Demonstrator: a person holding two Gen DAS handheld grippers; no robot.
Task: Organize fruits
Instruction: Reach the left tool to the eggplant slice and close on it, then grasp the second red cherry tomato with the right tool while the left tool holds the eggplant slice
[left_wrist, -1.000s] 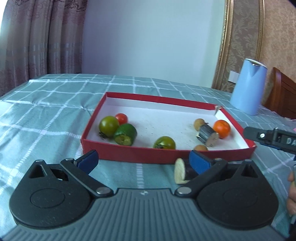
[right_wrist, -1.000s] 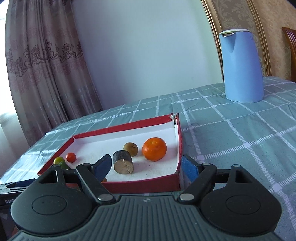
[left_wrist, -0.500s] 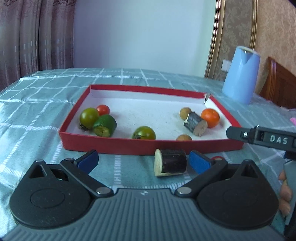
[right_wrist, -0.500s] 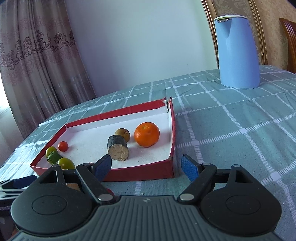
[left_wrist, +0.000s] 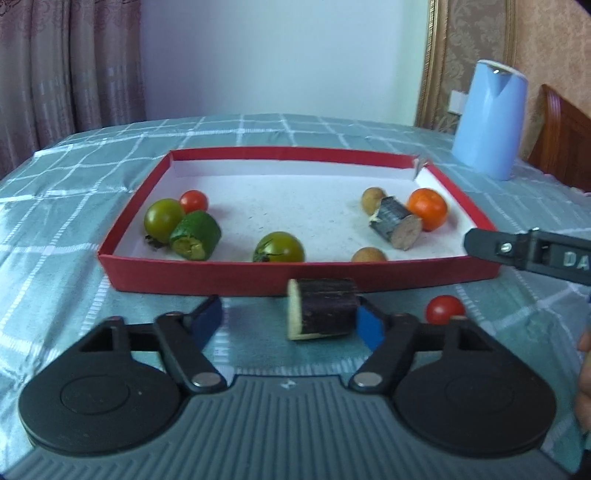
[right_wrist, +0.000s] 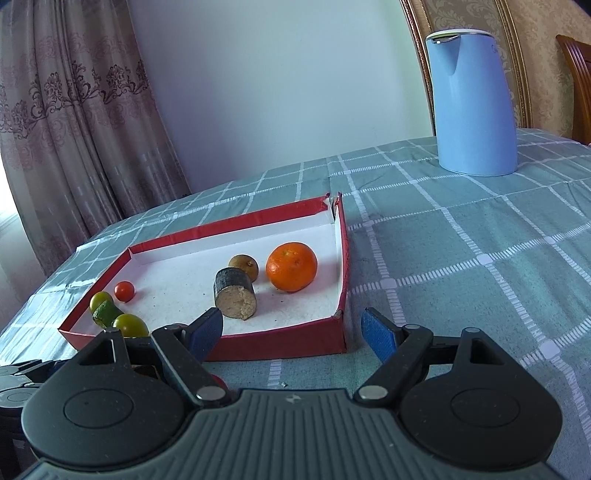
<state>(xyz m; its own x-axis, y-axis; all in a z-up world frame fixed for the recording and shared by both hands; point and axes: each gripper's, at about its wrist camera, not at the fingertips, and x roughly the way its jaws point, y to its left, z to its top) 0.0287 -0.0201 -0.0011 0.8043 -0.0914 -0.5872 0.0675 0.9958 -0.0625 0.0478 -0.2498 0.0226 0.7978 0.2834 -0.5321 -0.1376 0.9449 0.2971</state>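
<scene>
I count eight pieces in the red tray (left_wrist: 236, 282): one orange, two green tomatoes, one red cherry tomato, one green chunk, one dark stub, two small brown fruits, possibly longans. The eggplant piece (left_wrist: 325, 312), dark purple with a pale cut face, lies on the tabletop (left_wrist: 66, 236) just near the tray, between my left hand-held gripper (left_wrist: 290, 326)'s closing jaws. A red cherry tomato (left_wrist: 445, 309) sits right of it. Right hand-held gripper (right_wrist: 293, 334) gapes wide, empty.

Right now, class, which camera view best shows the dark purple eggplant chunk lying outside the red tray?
The left wrist view: the dark purple eggplant chunk lies unobstructed between that gripper's closing jaws. The right wrist view doesn't show it.
</scene>
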